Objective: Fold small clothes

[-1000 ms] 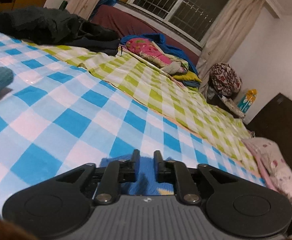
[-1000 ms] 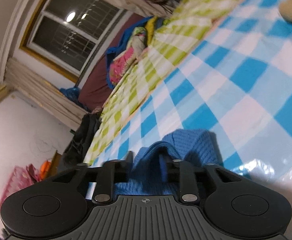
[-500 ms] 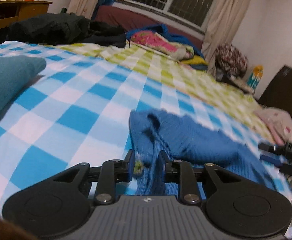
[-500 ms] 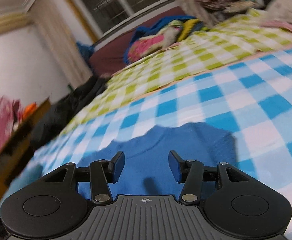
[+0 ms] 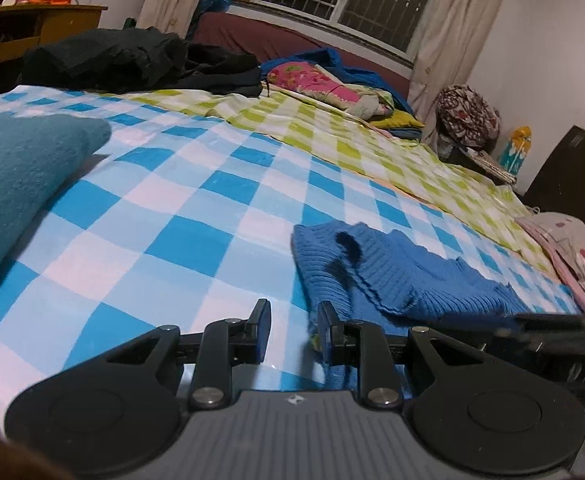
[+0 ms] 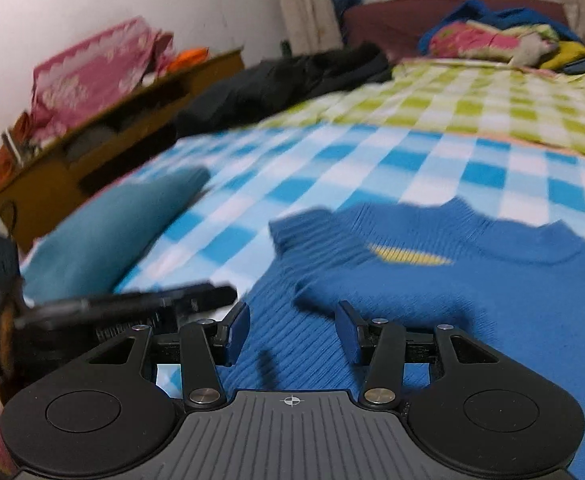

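A blue knit sweater [image 5: 404, 276] lies crumpled on the blue-and-white checked sheet [image 5: 196, 216]. In the left wrist view my left gripper [image 5: 294, 332] stands open just left of the sweater's edge, with bare sheet showing between its fingers. In the right wrist view my right gripper [image 6: 292, 334] hovers low over the sweater [image 6: 432, 292]. Its jaws stand wide and are closing a little, with knit under the gap and neither pad pressing on it. A yellow patch [image 6: 408, 256] shows on the sweater. Each gripper shows blurred in the other's view: the right gripper [image 5: 552, 324] and the left gripper [image 6: 152, 300].
A teal folded garment [image 5: 20, 168] lies at the left of the sheet. Behind it are a pile of black clothes [image 5: 132, 60], a green checked sheet [image 5: 372, 136] and a pink bundle [image 5: 316, 80]. A wooden desk [image 6: 104, 136] stands at the bed's left.
Both grippers have let go of the blue sweater, which now lies on the sheet. The left one drew back to its left edge. The right one rolled level and swung over it.
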{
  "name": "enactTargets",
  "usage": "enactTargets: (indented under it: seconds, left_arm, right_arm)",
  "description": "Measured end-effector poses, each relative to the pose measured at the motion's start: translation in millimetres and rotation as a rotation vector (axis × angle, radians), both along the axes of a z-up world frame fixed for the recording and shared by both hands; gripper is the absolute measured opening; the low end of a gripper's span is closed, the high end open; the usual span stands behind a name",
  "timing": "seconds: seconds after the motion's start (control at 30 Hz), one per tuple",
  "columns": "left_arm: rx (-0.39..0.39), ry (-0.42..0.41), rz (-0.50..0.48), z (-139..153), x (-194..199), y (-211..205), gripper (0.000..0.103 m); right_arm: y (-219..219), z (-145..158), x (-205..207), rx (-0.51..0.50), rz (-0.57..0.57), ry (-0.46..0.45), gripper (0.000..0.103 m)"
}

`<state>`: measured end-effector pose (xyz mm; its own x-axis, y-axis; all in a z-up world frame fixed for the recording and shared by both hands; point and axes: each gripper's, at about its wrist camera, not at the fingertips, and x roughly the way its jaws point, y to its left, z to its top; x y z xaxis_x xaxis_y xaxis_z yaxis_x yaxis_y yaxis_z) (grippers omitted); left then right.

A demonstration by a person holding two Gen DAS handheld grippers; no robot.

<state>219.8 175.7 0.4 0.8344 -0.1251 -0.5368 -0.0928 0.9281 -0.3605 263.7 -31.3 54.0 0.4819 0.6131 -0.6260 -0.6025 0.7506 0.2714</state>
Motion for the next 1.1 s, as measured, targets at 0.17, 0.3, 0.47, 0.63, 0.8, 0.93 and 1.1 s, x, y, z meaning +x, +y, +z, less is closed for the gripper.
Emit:
enactTargets:
  seconds: [0.17, 0.3, 0.47, 0.63, 0.8, 0.93, 1.1]
  left_arm:
    - [-0.035, -0.015, 0.006, 4.1, -1.8, 6.1, 0.03]
    - [-0.022, -0.017, -0.009, 3.9, -1.7, 0.5, 0.03]
    - [0.008, -0.031, -0.072, 4.9, -4.6, -14.7, 0.03]
    - [0.038, -0.028, -0.126, 3.3, -5.5, -29.1, 0.03]
    - [0.041, 0.001, -0.141, -3.2, -5.1, -33.7, 0.03]
    - [0.047, 0.005, -0.152, -4.0, -6.0, -35.1, 0.03]
    - [0.03, -0.021, -0.146, 2.9, -9.8, -31.8, 0.03]
  right_arm:
    - [14.5, -7.5, 27.1, -0.046, -0.042, 0.034, 0.044]
    - [20.0, -2.5, 56.8, -0.01, -0.216, -0.046, 0.049]
    - [6.8, 11.6, 70.1, 0.085, -0.294, -0.02, 0.048]
    - [20.8, 13.9, 61.2, 0.015, -0.204, 0.029, 0.048]
    - [50.0, -6.4, 77.6, -0.098, -0.22, 0.12, 0.047]
    - [49.1, -18.3, 86.0, -0.112, -0.279, 0.159, 0.019]
    - [35.1, 4.0, 75.8, 0.019, -0.284, 0.156, 0.009]
